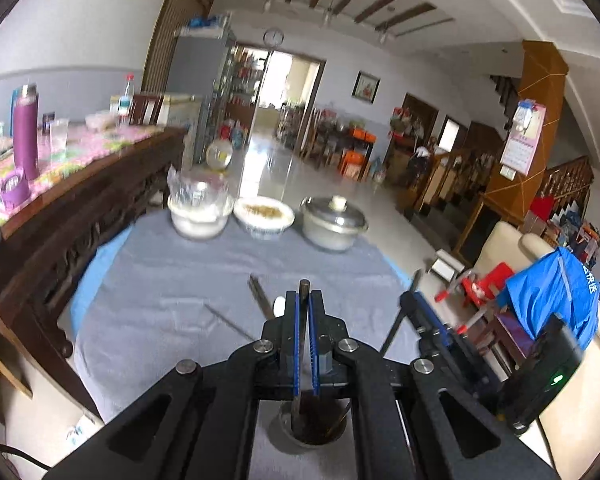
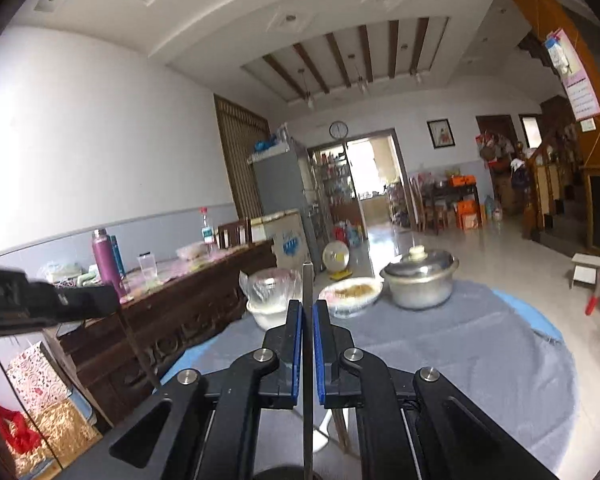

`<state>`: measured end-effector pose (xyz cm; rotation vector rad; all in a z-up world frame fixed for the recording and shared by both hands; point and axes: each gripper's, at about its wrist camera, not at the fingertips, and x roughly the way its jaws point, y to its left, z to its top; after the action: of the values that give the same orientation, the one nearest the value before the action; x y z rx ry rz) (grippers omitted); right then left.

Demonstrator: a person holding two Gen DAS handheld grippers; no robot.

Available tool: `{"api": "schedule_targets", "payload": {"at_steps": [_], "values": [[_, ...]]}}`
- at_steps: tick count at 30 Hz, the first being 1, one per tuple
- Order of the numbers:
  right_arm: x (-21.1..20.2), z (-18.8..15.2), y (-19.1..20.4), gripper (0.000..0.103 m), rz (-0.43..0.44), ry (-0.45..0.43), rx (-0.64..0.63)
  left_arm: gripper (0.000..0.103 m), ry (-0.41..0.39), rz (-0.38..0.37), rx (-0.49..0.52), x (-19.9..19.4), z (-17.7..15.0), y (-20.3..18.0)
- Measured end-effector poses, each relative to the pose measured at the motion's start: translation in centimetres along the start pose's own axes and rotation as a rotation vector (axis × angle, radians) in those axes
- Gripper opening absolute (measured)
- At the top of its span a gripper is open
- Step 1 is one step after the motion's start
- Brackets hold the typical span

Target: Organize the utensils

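In the left wrist view my left gripper [image 1: 304, 298] is shut on a dark chopstick [image 1: 303, 286]. Its lower end reaches down into a round utensil cup [image 1: 314, 430] right under the jaws. My right gripper [image 1: 420, 312] is off to the right, holding a thin stick [image 1: 400, 320] at a slant. In the right wrist view my right gripper [image 2: 308, 306] is shut on a thin metal chopstick [image 2: 308, 280] that stands upright between the blue pads. Loose chopsticks [image 1: 258, 294], a white spoon [image 1: 279, 305] and a thin metal stick [image 1: 228, 322] lie on the grey cloth [image 1: 180, 280].
At the table's far edge stand a wrapped white bowl [image 1: 199, 216], a bowl of food [image 1: 265, 214] and a lidded metal pot [image 1: 334, 222]. A dark wooden sideboard [image 1: 80, 216] with a purple flask [image 1: 25, 136] runs along the left. A chair with a blue garment [image 1: 552, 296] is on the right.
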<state>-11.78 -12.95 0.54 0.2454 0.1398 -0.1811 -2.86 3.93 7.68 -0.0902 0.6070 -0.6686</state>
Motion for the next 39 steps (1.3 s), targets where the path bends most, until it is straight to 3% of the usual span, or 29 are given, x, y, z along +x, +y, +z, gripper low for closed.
{"api": "schedule_targets", "payload": {"at_steps": [4, 8, 10, 11, 12, 16, 26, 34, 39], "values": [[-0.6, -0.3, -1.2, 0.007, 0.020, 0.045, 0.032, 0.004, 0.042, -0.002, -0.013, 0.7, -1.0, 0.8], [-1.3, -0.4, -2.0, 0.009, 0.045, 0.070, 0.067, 0.006, 0.033, -0.012, -0.007, 0.4, -1.2, 1.3], [-1.9, 0.0, -2.3, 0.029, 0.056, 0.063, 0.087, 0.014, 0.008, -0.003, 0.000, -0.2, -1.1, 1.5], [-2.3, 0.1, -2.7, 0.049, 0.058, 0.046, 0.102, 0.026, -0.007, -0.003, -0.001, -0.6, -1.1, 1.7], [-2.6, 0.4, -2.8, 0.057, 0.054, 0.028, 0.112, 0.038, -0.025, 0.000, -0.005, -0.9, -1.0, 2.0], [-3.6, 1.1, -4.0, 0.057, -0.007, -0.040, 0.136, 0.043, -0.076, 0.024, -0.038, -1.9, -0.5, 3.6], [-2.5, 0.2, -10.2, 0.057, -0.124, 0.048, 0.305, 0.047, -0.053, 0.148, -0.155, -1.2, -0.9, 9.2], [-1.4, -1.3, -12.8, 0.057, -0.158, 0.130, 0.362, 0.047, 0.088, 0.192, -0.236, 3.6, -3.2, 13.6], [-0.2, -2.6, -13.1, 0.056, -0.160, 0.186, 0.371, 0.047, 0.256, 0.150, -0.285, 8.7, -6.3, 15.8]]}}
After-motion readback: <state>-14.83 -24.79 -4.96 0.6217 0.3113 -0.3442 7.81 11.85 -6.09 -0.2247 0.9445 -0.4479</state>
